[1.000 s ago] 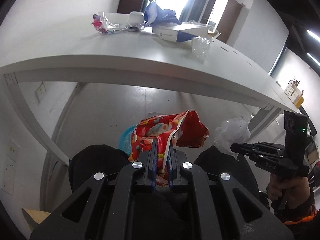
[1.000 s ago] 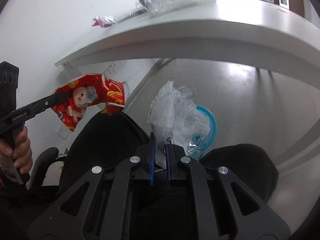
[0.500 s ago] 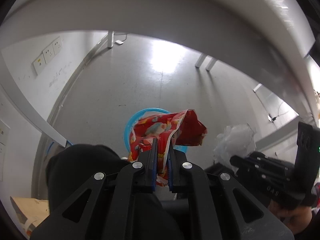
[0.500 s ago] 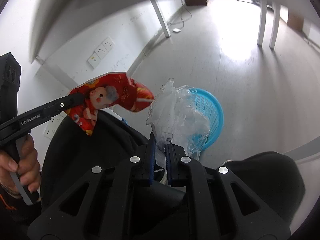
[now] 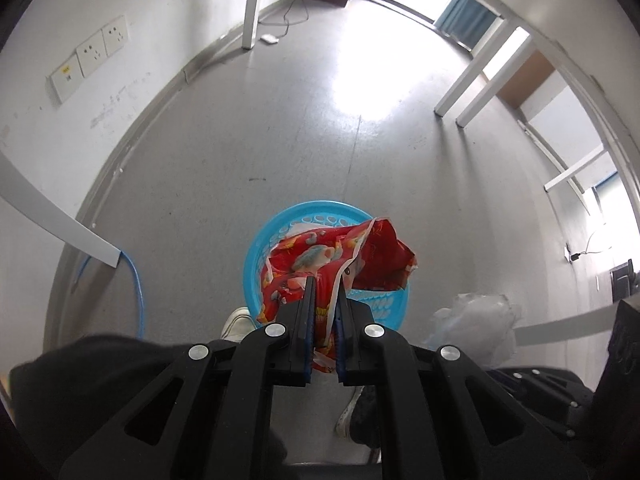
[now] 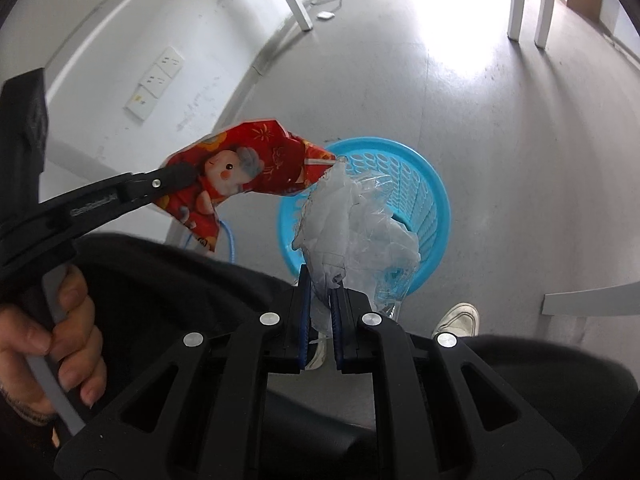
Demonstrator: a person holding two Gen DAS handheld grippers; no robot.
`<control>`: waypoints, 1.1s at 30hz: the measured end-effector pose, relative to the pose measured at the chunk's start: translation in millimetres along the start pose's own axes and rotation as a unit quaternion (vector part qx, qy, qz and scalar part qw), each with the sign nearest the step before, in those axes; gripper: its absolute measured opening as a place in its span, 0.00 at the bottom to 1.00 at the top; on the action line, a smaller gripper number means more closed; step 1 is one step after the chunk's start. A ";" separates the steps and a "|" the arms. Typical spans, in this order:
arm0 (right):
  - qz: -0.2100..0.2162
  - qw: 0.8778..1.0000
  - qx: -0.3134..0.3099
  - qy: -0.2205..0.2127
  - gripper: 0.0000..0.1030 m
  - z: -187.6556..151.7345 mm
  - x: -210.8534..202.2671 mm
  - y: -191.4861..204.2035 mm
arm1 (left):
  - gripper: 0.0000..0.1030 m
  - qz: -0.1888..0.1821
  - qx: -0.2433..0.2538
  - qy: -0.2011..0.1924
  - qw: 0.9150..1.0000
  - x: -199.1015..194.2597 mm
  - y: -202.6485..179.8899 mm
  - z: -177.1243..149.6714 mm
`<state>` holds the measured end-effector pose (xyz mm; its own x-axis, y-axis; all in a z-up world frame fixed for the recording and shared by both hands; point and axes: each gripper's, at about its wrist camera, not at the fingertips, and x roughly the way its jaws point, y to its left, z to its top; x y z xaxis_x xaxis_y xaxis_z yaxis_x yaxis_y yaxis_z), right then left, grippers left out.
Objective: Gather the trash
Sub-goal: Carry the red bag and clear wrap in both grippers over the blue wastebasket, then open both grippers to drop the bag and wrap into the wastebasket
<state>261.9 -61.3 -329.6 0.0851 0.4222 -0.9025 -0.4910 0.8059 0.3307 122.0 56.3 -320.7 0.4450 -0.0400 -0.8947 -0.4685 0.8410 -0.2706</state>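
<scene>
My left gripper pinched the red snack wrapper and my right gripper clamped the clear plastic wad, both held above the blue basket on the floor.

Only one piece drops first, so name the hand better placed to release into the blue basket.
Probably left: the left gripper holds the red wrapper over the blue basket. The right gripper holds its clear plastic nearer the rim.
</scene>
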 end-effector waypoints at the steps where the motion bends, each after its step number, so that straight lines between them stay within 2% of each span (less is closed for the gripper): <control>1: 0.003 1.000 0.007 0.007 0.08 3.8 9.3 -2.4 | 0.07 0.002 -0.005 0.010 1.000 8.2 1.3 3.6; 4: 0.019 0.999 0.030 0.027 0.08 17.8 37.6 -13.7 | 0.07 0.003 -0.026 0.043 0.999 31.8 5.1 14.1; 7: 0.007 0.998 0.033 0.044 0.08 30.2 63.1 -16.1 | 0.07 0.006 -0.038 0.061 0.997 51.7 8.0 22.6; 11: 0.006 0.997 0.041 0.071 0.09 38.0 89.9 -19.9 | 0.07 0.012 -0.053 0.081 0.995 72.3 8.5 29.6; 15: 0.002 0.996 0.050 0.075 0.11 42.6 104.0 -28.1 | 0.07 0.018 -0.056 0.085 0.995 76.7 7.6 29.5; 17: 0.001 0.996 0.051 0.077 0.12 40.9 105.7 -25.6 | 0.07 0.014 -0.057 0.080 0.995 76.7 7.1 28.9; 19: 0.002 0.996 0.051 0.079 0.19 40.5 106.4 -29.8 | 0.11 0.006 -0.062 0.072 0.995 77.9 9.2 30.1; 20: 0.001 0.996 0.052 0.078 0.23 40.2 104.1 -27.7 | 0.22 0.003 -0.065 0.068 0.996 78.9 11.0 30.6; 21: -0.001 0.996 0.053 0.076 0.33 40.1 102.7 -27.6 | 0.37 0.000 -0.064 0.065 0.996 78.3 10.0 30.8; 22: -0.001 0.996 0.054 0.073 0.37 39.7 100.9 -27.8 | 0.40 0.000 -0.059 0.058 0.997 75.5 8.0 30.0; 26: -0.006 0.996 0.059 0.070 0.37 40.7 101.0 -29.3 | 0.39 -0.002 -0.052 0.049 0.997 71.5 3.2 29.8; 33: -0.010 0.998 0.044 0.035 0.39 28.9 63.6 -20.0 | 0.39 -0.013 -0.078 0.042 0.996 41.2 13.7 21.7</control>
<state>302.2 -38.6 -385.7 0.0327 0.3786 -0.9250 -0.4116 0.8485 0.3327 150.5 78.0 -353.6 0.3963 -0.1105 -0.9115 -0.5732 0.7457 -0.3396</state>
